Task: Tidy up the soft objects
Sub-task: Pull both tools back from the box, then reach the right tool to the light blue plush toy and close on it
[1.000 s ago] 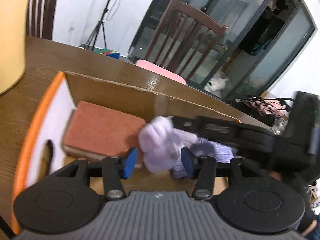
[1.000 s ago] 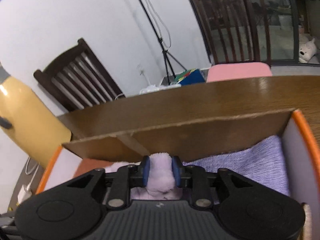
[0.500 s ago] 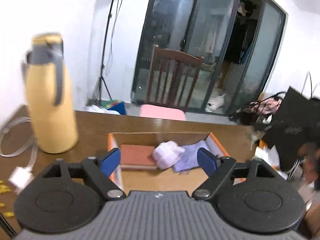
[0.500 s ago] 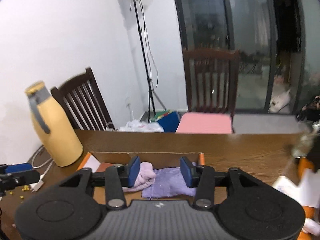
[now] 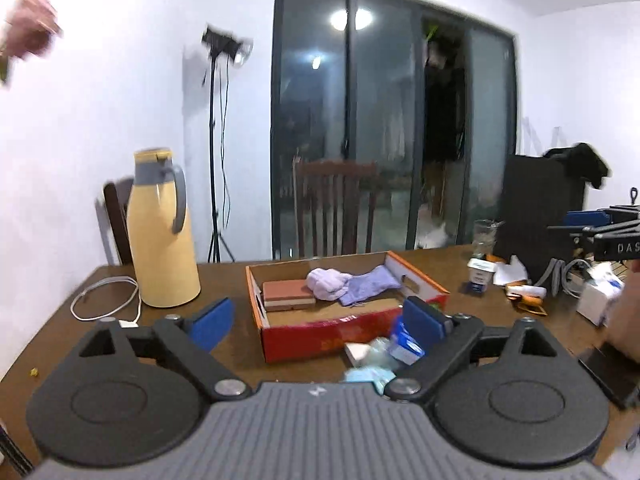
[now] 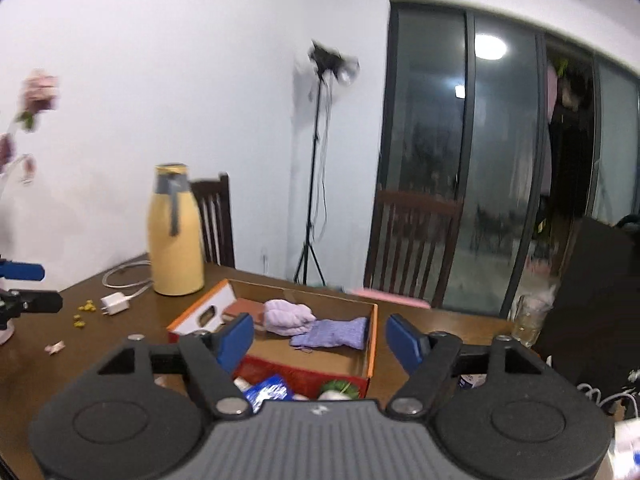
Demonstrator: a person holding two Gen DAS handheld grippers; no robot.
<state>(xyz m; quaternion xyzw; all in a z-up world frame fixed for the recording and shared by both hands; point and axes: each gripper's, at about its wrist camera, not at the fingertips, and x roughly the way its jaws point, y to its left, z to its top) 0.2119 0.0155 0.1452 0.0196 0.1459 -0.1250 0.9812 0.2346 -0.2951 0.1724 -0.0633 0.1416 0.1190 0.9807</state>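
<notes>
A red and orange cardboard box (image 5: 420, 280) (image 6: 373, 344) stands on the brown table. In it lie a brick-coloured folded cloth (image 5: 286, 295) (image 6: 245, 307), a pale lilac bundle (image 5: 328, 283) (image 6: 288, 316) and a purple towel (image 5: 370, 286) (image 6: 334, 333), side by side. My left gripper (image 5: 318, 320) is open and empty, well back from the box and above the table. My right gripper (image 6: 320, 340) is open and empty, also pulled back above the box's near side.
A yellow thermos jug (image 5: 162, 228) (image 6: 174, 232) stands left of the box with a white charger cable (image 5: 104, 300). Small packets (image 5: 384, 352) lie in front of the box. Clutter (image 5: 516, 280) and a glass (image 6: 528, 316) sit at the right. Chairs stand behind the table.
The right gripper let go of the lilac bundle in the box and opened. Both grippers pulled back and up, away from the box; the left opened wider.
</notes>
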